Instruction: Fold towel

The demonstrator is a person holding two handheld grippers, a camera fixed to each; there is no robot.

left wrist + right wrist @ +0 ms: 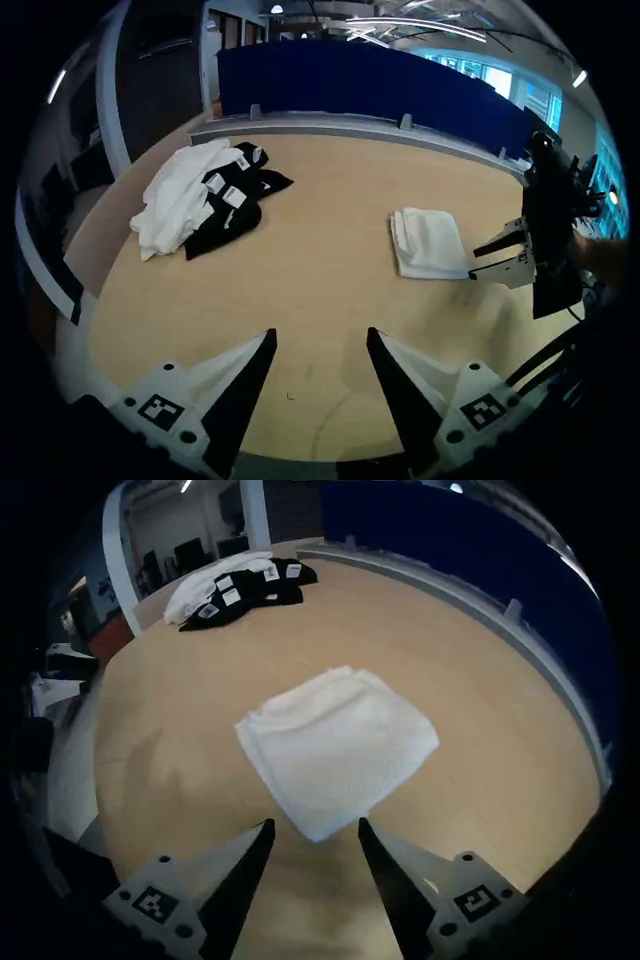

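Closest to us, in the left gripper view, our left gripper point(321, 331) hangs over the pale wooden tabletop point(320, 240) with its two black-edged white fingers spread apart and nothing between them. In the right gripper view our right gripper point(314, 822) is likewise spread wide and empty. The nearest corner of the folded white terry towel point(336, 748) points into the gap between its fingertips; we cannot tell whether they touch the cloth. The towel lies flat on the wood as a neat, roughly square packet, with layered edges showing along its left side. From the left gripper view we see it right of the table's middle, the right gripper's fingers just beside its right edge and a hand point(596, 256) behind that tool. Farther back on the left sits a loose heap of white and black cloths with small white tags point(200, 200), well apart from the towel. Beyond the table's grey rim point(352, 128) stands a dark blue partition wall point(360, 80).
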